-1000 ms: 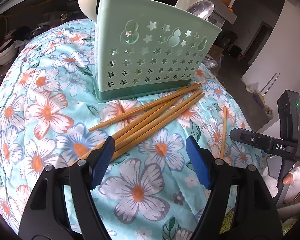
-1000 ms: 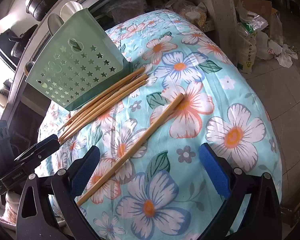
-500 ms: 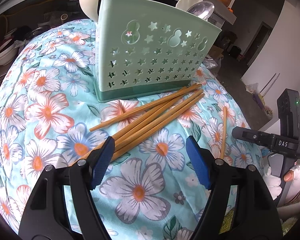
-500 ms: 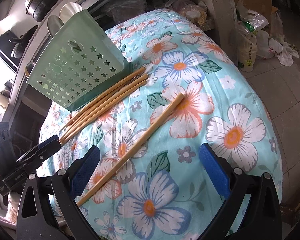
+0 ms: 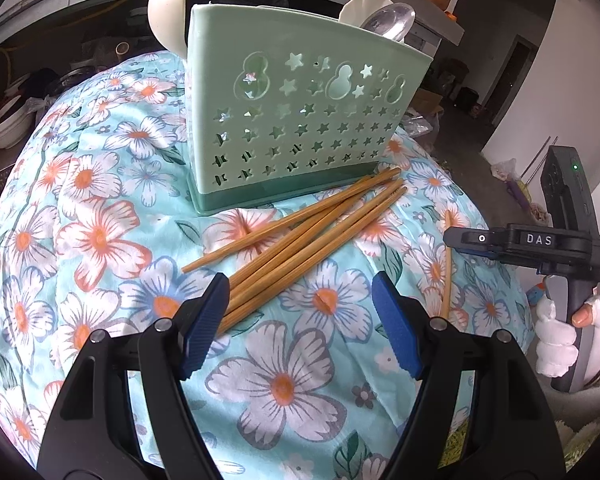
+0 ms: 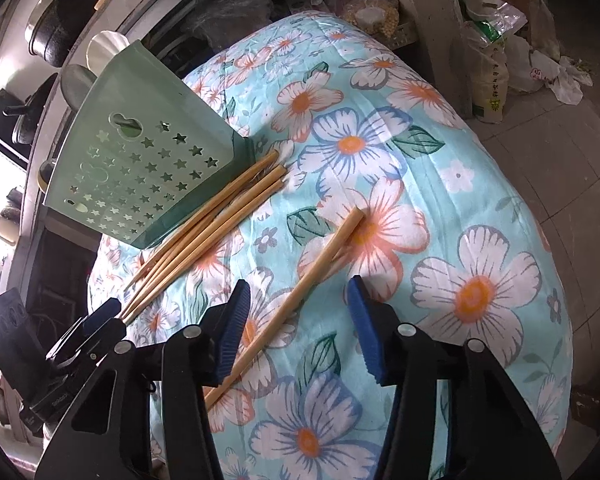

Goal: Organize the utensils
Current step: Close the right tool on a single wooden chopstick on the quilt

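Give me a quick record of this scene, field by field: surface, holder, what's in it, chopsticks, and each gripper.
surface: floral cloth
holder: green caddy, upright on the cloth
in holder: metal spoon and white spoons
bundle: chopsticks lying in front of the caddy
stray: single chopstick lying apart from the bundle
left gripper: open, bundle's near ends beside its left pad
right gripper: jaws closing, single chopstick between them, not yet pinched

holder: smooth green plastic, a bit shiny
chopsticks: plain wood, not shiny
cloth: soft, flowery, wrinkly
spoon: shiny metal
pads: blue, ribbed
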A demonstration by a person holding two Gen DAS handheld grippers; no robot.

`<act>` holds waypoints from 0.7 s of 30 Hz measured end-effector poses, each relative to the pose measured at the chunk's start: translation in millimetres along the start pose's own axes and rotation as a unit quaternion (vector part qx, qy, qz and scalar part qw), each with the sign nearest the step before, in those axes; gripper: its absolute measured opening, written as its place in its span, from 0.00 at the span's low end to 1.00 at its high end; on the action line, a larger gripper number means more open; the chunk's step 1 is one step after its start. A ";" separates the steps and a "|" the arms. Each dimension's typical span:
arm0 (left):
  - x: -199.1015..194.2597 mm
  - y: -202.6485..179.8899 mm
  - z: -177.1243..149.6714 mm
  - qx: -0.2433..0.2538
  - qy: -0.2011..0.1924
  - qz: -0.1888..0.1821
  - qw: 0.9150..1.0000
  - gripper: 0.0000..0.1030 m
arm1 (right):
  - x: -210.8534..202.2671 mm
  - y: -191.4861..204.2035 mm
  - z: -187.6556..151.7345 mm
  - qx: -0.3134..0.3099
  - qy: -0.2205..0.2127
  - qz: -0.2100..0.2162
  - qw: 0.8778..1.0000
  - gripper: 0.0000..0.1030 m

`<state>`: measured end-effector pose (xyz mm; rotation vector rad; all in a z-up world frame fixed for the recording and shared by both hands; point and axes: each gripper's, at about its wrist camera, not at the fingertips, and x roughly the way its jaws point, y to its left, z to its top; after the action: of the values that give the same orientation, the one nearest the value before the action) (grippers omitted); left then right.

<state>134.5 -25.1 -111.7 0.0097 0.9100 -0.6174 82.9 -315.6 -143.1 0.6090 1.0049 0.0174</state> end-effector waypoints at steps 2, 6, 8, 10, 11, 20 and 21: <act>0.5 -1.0 0.4 0.003 -0.002 -0.001 1.000 0.68 | 3.9 5.2 1.7 -0.009 0.003 -0.011 1.000 0.41; 2.4 -0.7 0.6 0.004 0.000 -0.004 1.000 0.68 | 7.4 12.7 0.7 -0.025 0.009 -0.027 0.999 0.32; 4.6 -0.8 0.4 0.004 0.003 -0.006 1.000 0.68 | 7.6 12.8 -0.6 -0.025 0.012 -0.030 0.999 0.26; 6.7 -1.8 0.8 0.006 0.003 -0.007 1.000 0.68 | 7.1 10.4 -2.0 -0.020 0.014 -0.027 0.999 0.22; 6.8 -2.9 1.4 0.007 0.002 -0.008 1.000 0.68 | 6.8 8.7 -2.0 -0.015 0.014 -0.023 1.000 0.21; 9.2 -5.8 1.1 0.009 0.001 -0.008 1.000 0.68 | 3.6 -18.3 2.1 0.066 0.009 0.037 0.997 0.08; 9.2 -5.4 1.2 0.009 0.001 -0.007 1.000 0.68 | 2.7 -19.8 3.2 0.069 0.006 0.037 0.997 0.07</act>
<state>136.8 -34.5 -116.4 0.0194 0.9076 -0.6392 81.7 -332.8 -153.5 0.7738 1.0011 0.0168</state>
